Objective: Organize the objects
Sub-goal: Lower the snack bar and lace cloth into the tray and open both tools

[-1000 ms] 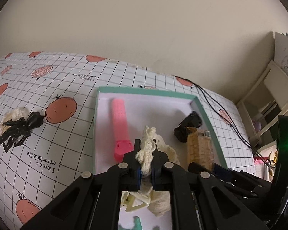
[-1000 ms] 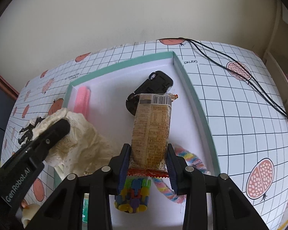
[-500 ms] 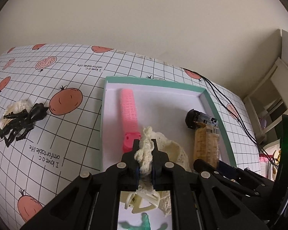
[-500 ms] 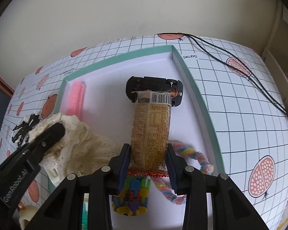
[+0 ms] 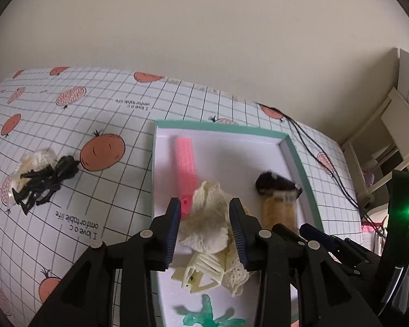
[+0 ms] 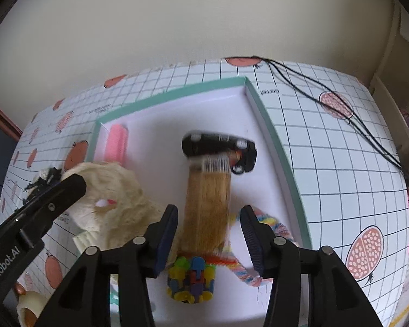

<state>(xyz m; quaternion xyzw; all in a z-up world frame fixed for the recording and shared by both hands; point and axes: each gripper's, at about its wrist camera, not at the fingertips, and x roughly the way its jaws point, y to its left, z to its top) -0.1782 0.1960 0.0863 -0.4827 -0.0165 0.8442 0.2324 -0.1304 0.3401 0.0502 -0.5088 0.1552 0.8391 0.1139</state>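
**Box nearly filled, a few things left on the desk**

We have both grippers over the teal-rimmed box (image 5: 302, 163), and both stand with fingers spread, gripping nothing. Between the fingers of our left gripper (image 5: 205, 223) lies the cream lace cloth (image 5: 207, 223), resting in the box on top of a cream hair claw (image 5: 201, 269) and beside the pink hair roller (image 5: 185, 163). Between the fingers of our right gripper (image 6: 208, 231) lies the tan snack packet (image 6: 208, 204), its far end touching the black toy car (image 6: 218, 147); we judge both items to be set down, though the packet is blurred, so it may not have settled.

Also in the box we see a rainbow twisted cord (image 6: 272, 223), a multicoloured block toy (image 6: 191, 280) and a green figure (image 5: 207, 313) near the front edge.

Outside the box, on the fruit-print desk (image 5: 95, 125), we count a black hair claw (image 5: 41, 182) lying on a second cream cloth (image 5: 32, 160), well apart from the box. In the right wrist view a roll of tape (image 6: 30, 305) sits at the lower left; we cannot tell whether it belongs to the job. By our judgement, most of the sorting is done and the claw and cloth come next.
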